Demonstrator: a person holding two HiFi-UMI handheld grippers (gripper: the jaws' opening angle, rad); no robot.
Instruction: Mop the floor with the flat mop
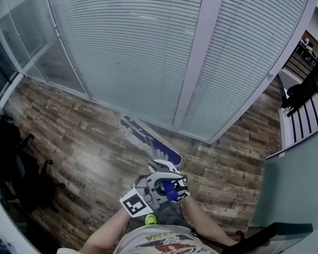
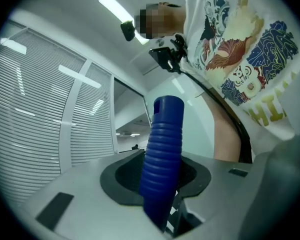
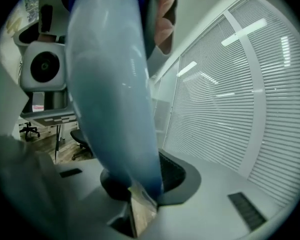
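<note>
In the head view the flat mop's blue head (image 1: pixel 150 138) lies on the wooden floor (image 1: pixel 85 142), close to the foot of the glass wall. Both grippers sit one behind the other on its handle, just in front of the person's body. My left gripper (image 1: pixel 158 191) is shut on the ribbed blue grip (image 2: pixel 163 154) at the handle's top end; in the left gripper view the left gripper (image 2: pixel 162 199) has the grip upright between the jaws. My right gripper (image 1: pixel 163 169) is shut lower down on the pale blue pole (image 3: pixel 115 94), which fills the right gripper (image 3: pixel 135 184) jaws.
A glass wall with white blinds (image 1: pixel 148 41) runs across the back, angled at a pillar (image 1: pixel 193 73). Dark office chairs (image 1: pixel 10 163) stand at the left. At the right are a white railing (image 1: pixel 307 120) and a teal partition (image 1: pixel 297 184).
</note>
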